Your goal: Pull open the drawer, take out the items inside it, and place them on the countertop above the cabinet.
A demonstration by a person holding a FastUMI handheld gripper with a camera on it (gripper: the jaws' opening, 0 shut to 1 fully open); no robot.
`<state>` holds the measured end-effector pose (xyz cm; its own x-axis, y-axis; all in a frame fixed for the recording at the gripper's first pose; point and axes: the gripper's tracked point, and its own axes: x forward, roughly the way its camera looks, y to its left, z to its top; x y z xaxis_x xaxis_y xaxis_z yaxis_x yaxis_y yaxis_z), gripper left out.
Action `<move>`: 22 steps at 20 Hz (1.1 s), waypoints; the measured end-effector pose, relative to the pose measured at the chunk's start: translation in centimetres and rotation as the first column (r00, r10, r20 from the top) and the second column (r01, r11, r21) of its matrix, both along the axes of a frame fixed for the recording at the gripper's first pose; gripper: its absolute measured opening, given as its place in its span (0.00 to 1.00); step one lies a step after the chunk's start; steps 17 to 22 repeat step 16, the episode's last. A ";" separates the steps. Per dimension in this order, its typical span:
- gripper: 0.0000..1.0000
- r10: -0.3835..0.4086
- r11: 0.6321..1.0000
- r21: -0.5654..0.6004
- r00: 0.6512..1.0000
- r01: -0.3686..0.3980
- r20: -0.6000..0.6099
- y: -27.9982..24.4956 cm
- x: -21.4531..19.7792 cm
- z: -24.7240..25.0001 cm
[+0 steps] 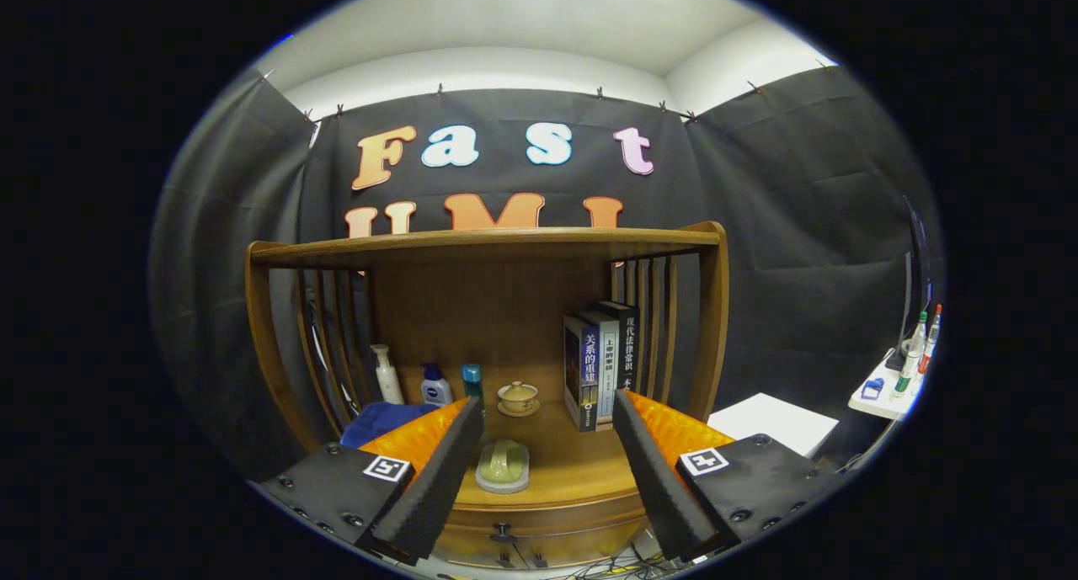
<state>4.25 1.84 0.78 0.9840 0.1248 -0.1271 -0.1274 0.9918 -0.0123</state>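
Observation:
A wooden cabinet stands ahead, with its countertop (581, 470) seen between and beyond my fingers. Below the countertop's front edge is the drawer front (547, 534), closed, with a small dark knob (503, 530) low between the fingers. My gripper (547, 445) is open, fingers wide apart, with nothing between them, held back from the cabinet and above the drawer. On the countertop just ahead lies a pale green soap in a clear dish (503, 465).
At the back of the countertop stand a white pump bottle (386, 374), a white-and-blue bottle (434, 385), a teal bottle (472, 380), a lidded tea cup on a saucer (518, 397) and three upright books (600, 365). A blue cloth (383, 420) lies at the left. A shelf top (484, 242) spans overhead.

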 end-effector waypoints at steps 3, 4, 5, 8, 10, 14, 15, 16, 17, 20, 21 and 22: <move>1.00 -0.005 1.000 -0.004 1.000 0.005 0.004 -0.2 -0.1 0.1; 1.00 -0.006 1.000 -0.005 1.000 0.006 0.005 -0.3 0.0 0.1; 1.00 -0.008 1.000 -0.006 1.000 0.008 0.005 -0.3 0.1 0.1; 1.00 -0.011 1.000 -0.006 1.000 0.011 0.007 -0.5 0.2 0.2; 1.00 -0.010 1.000 -0.005 1.000 0.010 0.009 -0.4 0.3 0.2; 1.00 -0.006 1.000 -0.011 1.000 0.006 0.009 -0.1 0.2 0.1; 1.00 -0.005 1.000 -0.013 1.000 0.006 0.007 -0.1 0.3 0.0; 1.00 -0.006 1.000 -0.014 1.000 0.006 0.006 -0.1 0.3 0.0; 1.00 -0.006 1.000 -0.014 1.000 0.006 0.006 -0.1 0.3 0.0; 1.00 -0.006 1.000 -0.014 1.000 0.006 0.006 -0.1 0.3 0.0; 1.00 -0.006 1.000 -0.014 1.000 0.006 0.006 -0.1 0.3 0.0; 1.00 -0.006 1.000 -0.014 1.000 0.006 0.006 -0.1 0.3 0.0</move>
